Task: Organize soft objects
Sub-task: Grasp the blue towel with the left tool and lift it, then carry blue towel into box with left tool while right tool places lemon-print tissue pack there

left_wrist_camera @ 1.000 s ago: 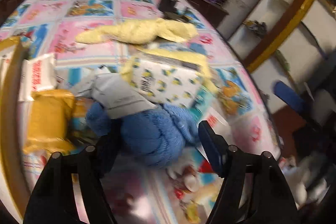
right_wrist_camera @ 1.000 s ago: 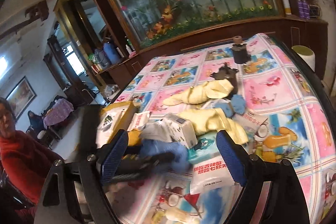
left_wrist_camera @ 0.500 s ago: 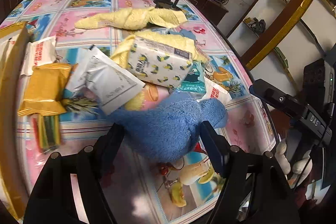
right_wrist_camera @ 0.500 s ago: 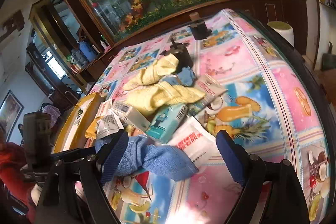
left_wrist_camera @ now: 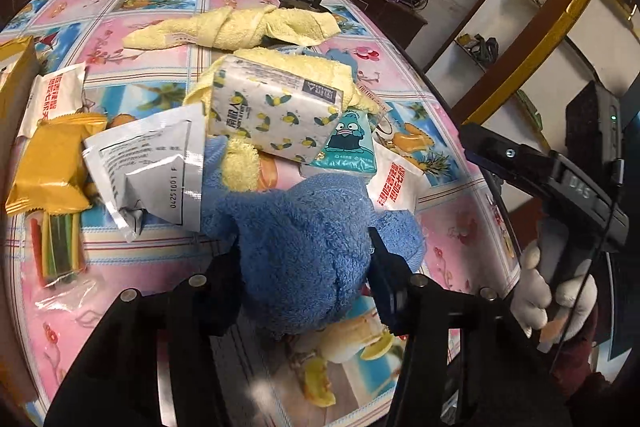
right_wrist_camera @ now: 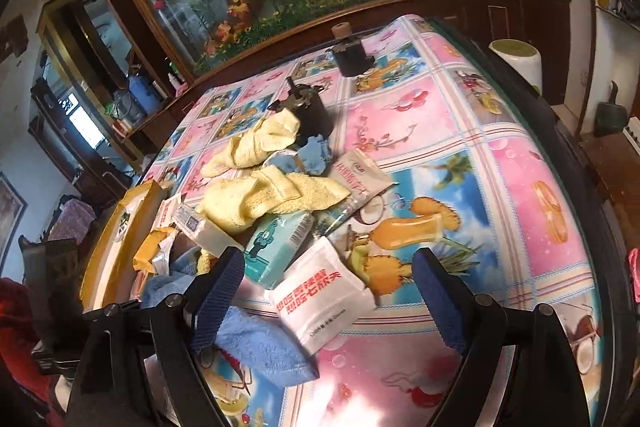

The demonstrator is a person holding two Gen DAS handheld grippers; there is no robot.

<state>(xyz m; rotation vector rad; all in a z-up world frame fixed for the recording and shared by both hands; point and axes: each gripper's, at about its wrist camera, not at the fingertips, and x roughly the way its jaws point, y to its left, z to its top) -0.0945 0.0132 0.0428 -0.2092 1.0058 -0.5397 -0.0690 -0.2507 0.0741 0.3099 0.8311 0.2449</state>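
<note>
A fluffy blue towel (left_wrist_camera: 304, 247) is bunched between the fingers of my left gripper (left_wrist_camera: 306, 267), which is shut on it near the table's front edge. In the right wrist view the same blue towel (right_wrist_camera: 260, 347) lies low at the left, beside the left finger of my right gripper (right_wrist_camera: 328, 287). That gripper is open and holds nothing; a white packet with red letters (right_wrist_camera: 320, 303) lies below it. Two yellow towels (left_wrist_camera: 232, 27) (right_wrist_camera: 272, 199) lie further back. A lemon-print tissue pack (left_wrist_camera: 276, 115) rests on one of them.
A teal tissue pack (left_wrist_camera: 348, 147), a silver packet (left_wrist_camera: 152, 167), yellow snack packets (left_wrist_camera: 52, 167) and a yellow box (right_wrist_camera: 116, 243) crowd the left and middle. Two dark grinders (right_wrist_camera: 312, 111) stand at the back. The patterned tablecloth (right_wrist_camera: 500, 187) is bare on the right.
My left gripper has shut on the blue towel and drawn it toward the front edge. The right gripper has swung right, away from the towel, and stayed open.
</note>
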